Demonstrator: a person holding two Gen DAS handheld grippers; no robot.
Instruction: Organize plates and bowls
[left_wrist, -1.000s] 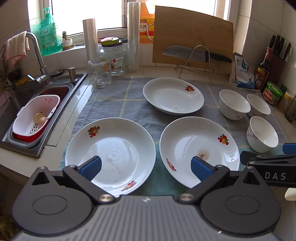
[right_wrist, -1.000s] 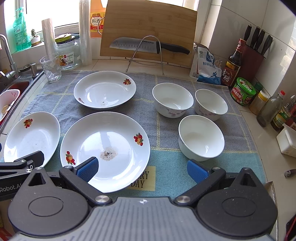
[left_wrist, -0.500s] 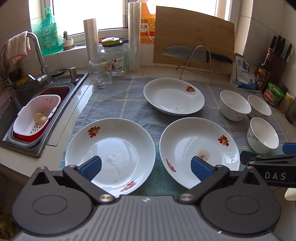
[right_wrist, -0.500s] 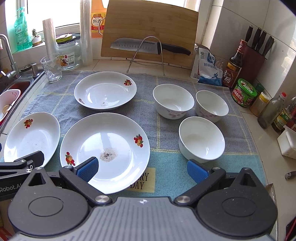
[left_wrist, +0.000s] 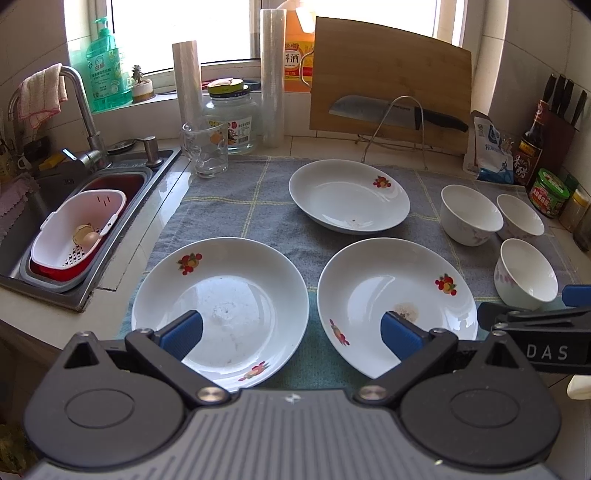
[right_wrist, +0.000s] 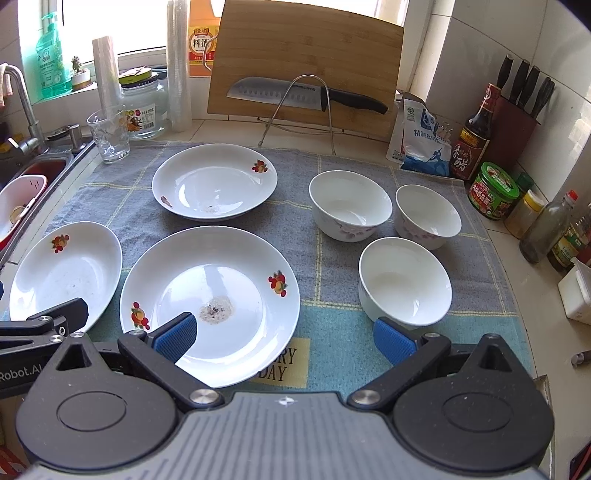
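While left gripper (left_wrist: 291, 330) and right gripper (right_wrist: 284, 338) gape empty, plates (right_wrist: 210, 291) lie unstacked.

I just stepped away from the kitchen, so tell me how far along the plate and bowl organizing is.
Done: nothing visibly; three plates, such as the near middle plate, lie apart on the dish towel.
In hand: nothing. The left gripper and right gripper are open and empty.
Left: gathering the plates and the three separate bowls, including the nearest bowl.
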